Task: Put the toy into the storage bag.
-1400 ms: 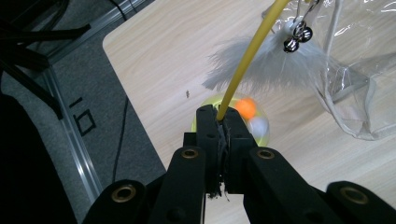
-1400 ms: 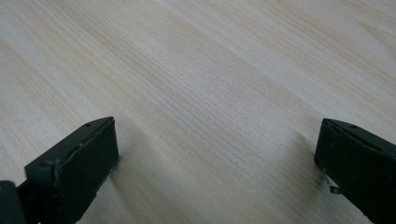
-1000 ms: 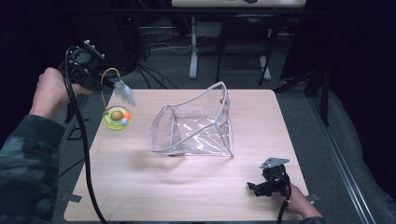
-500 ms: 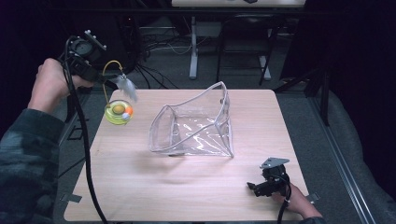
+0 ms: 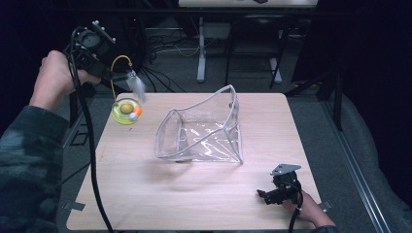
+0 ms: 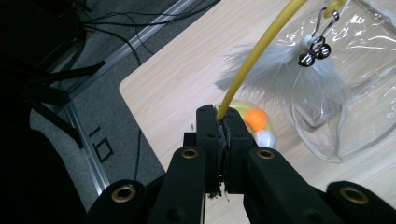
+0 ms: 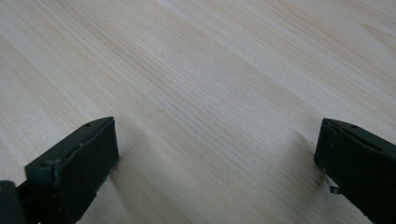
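Observation:
My left gripper [image 5: 111, 76] is shut on a yellow wire [image 5: 114, 68] of a cat toy, above the table's far left corner. The wire arcs to a grey feather [image 5: 137, 86] with small bells [image 6: 314, 51]. Below hangs the toy's yellow-green disc [image 5: 126, 111] holding an orange ball [image 6: 256, 118] and a white one. In the left gripper view the jaws [image 6: 223, 122] pinch the wire [image 6: 252, 60]. A clear plastic bag [image 5: 204, 128] stands open mid-table. My right gripper [image 5: 262, 194] rests open on the wood near the front right corner, with nothing between its jaws [image 7: 217, 154].
The wooden table [image 5: 194, 199] has rounded corners. Behind it are a white desk leg [image 5: 200, 48] and loose cables on the grey floor. A metal floor rail [image 5: 354, 160] runs along the right side. A black cable [image 5: 90, 145] trails from the left gripper.
The left hand has risen and moved toward the far side, carrying the wire, feather and disc with it. The right gripper and the clear bag have stayed put.

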